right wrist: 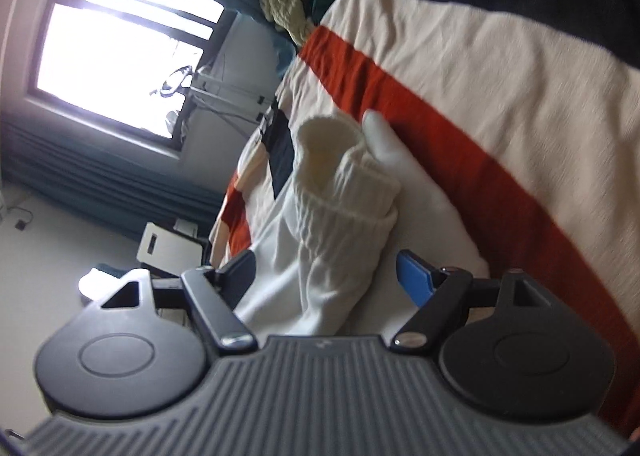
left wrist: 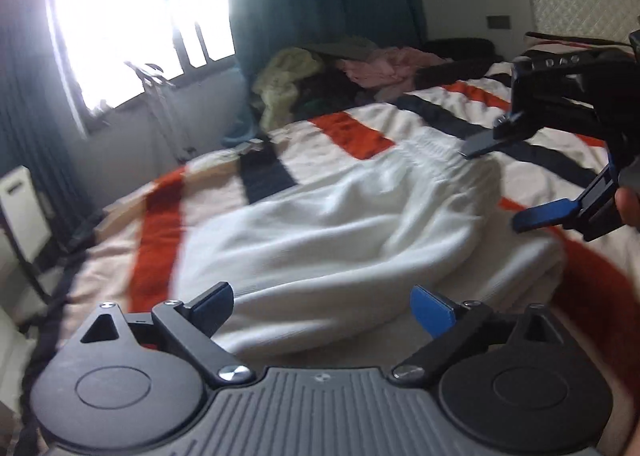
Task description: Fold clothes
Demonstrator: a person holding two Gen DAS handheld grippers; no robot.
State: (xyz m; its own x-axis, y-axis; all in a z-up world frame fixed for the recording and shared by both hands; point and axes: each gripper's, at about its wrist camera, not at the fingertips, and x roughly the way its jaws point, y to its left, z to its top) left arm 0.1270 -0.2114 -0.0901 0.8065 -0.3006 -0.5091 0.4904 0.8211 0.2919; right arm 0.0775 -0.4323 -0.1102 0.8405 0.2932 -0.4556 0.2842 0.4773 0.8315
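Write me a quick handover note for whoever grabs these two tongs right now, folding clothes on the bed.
Left tongs: open, empty, poised at the near edge of the white garment.
Right tongs: open, empty, at the garment's ribbed end; in the left view it hangs over that end on the right.
Garment: lies bunched on the striped bedspread, neither tongs gripping it.
Pile of other clothes: at the far side of the bed, untouched by either tongs.
Done: the white garment is laid out apart from the pile.
Left: no neat fold shows yet, so grip, fold and flatten it, then the pile.
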